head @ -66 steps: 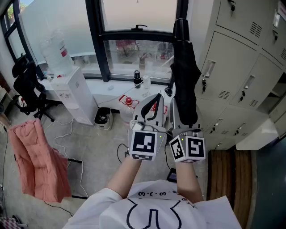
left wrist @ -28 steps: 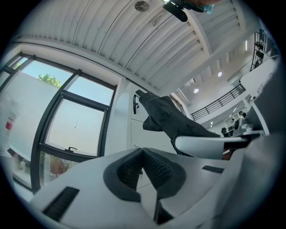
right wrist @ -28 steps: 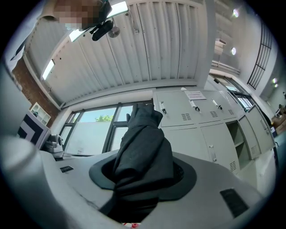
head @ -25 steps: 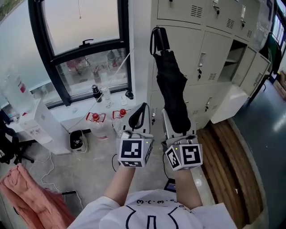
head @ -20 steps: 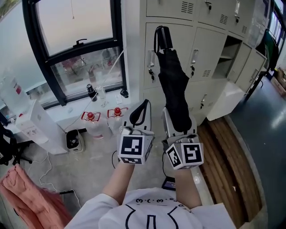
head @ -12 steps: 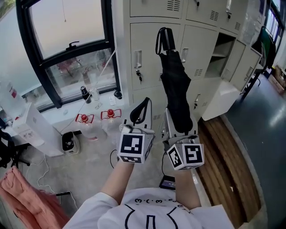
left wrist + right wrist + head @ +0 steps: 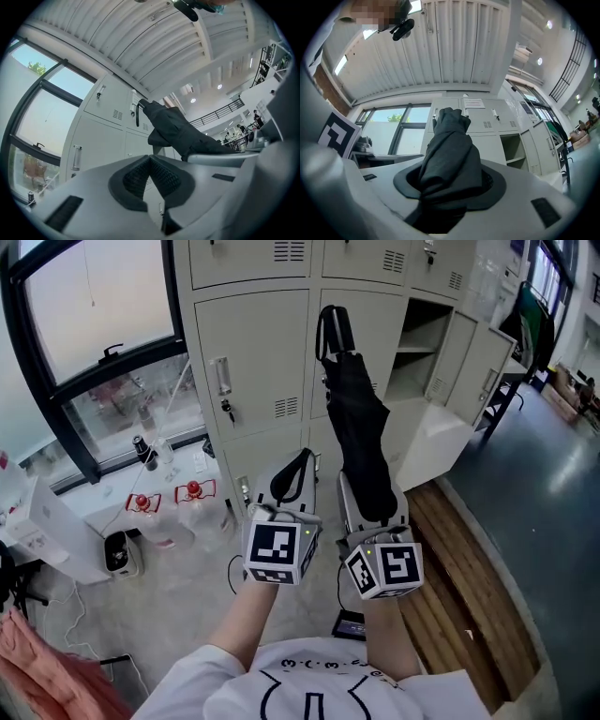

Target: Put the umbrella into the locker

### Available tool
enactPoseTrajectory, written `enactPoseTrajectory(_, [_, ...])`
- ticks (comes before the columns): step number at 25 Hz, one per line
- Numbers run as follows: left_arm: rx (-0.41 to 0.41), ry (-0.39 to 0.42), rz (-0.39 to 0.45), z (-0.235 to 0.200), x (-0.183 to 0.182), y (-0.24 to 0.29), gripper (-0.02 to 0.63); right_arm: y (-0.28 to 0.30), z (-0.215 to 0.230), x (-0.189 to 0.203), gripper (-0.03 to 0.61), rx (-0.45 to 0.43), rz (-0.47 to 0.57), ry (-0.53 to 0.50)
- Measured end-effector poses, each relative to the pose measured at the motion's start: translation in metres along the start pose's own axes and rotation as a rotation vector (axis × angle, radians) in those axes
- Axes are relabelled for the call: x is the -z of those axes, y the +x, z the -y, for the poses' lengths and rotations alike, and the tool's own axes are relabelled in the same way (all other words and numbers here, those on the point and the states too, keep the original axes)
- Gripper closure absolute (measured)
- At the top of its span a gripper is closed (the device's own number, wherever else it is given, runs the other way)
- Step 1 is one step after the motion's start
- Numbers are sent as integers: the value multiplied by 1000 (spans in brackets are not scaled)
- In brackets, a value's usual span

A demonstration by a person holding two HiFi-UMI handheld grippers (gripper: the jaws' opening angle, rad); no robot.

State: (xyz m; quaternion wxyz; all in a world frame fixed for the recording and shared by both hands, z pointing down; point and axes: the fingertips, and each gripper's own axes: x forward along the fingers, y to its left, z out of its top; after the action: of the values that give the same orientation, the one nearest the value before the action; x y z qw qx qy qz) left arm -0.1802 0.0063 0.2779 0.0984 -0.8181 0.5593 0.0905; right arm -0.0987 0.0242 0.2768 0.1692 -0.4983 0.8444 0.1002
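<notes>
A folded black umbrella stands upright in front of me, its strap end on top, and my right gripper is shut on its lower part. In the right gripper view the umbrella's cloth fills the gap between the pads. My left gripper is just left of it, shut with nothing inside; its pads meet in a point, with the umbrella off to the right. Behind the umbrella is a wall of cream lockers. One compartment to the right stands open, also seen as the open locker.
The open compartment's door swings out to the right. A wooden slatted platform runs along the floor at the right. A window is at the left, with water bottles and a small bin on the floor below it.
The scene has swung from the window to the lockers, which now stand straight ahead. Both grippers keep their places before me, the right one still holding the umbrella upright.
</notes>
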Motion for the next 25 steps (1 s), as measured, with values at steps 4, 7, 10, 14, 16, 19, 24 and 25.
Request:
enactPoseTrajectory(4, [15, -9, 1, 37, 10, 31, 611, -7, 50, 1, 370, 13, -10, -3])
enactPoseTrajectory(7, [19, -16, -6, 62, 20, 51, 611, -8, 86, 0, 370, 27, -15, 0])
enactPoseTrajectory(10, [13, -21, -1, 81, 25, 73, 611, -8, 116, 0, 370, 22, -22, 3])
enactPoseTrajectory(14, [19, -34, 10, 111, 28, 102, 611, -12, 150, 2, 370, 15, -39, 0])
enactPoseTrajectory(16, [39, -39, 2, 128, 31, 116, 611, -13, 167, 1, 370, 18, -41, -5])
enactPoseTrajectory(19, [58, -42, 0, 146, 33, 133, 611, -16, 190, -1, 370, 23, -41, -17])
enactPoseTrajectory(24, [67, -57, -2, 161, 44, 155, 611, -19, 219, 4, 370, 38, -40, -11])
enactPoseTrajectory(25, [72, -57, -7, 163, 47, 160, 611, -19, 224, 6, 370, 44, -45, -12])
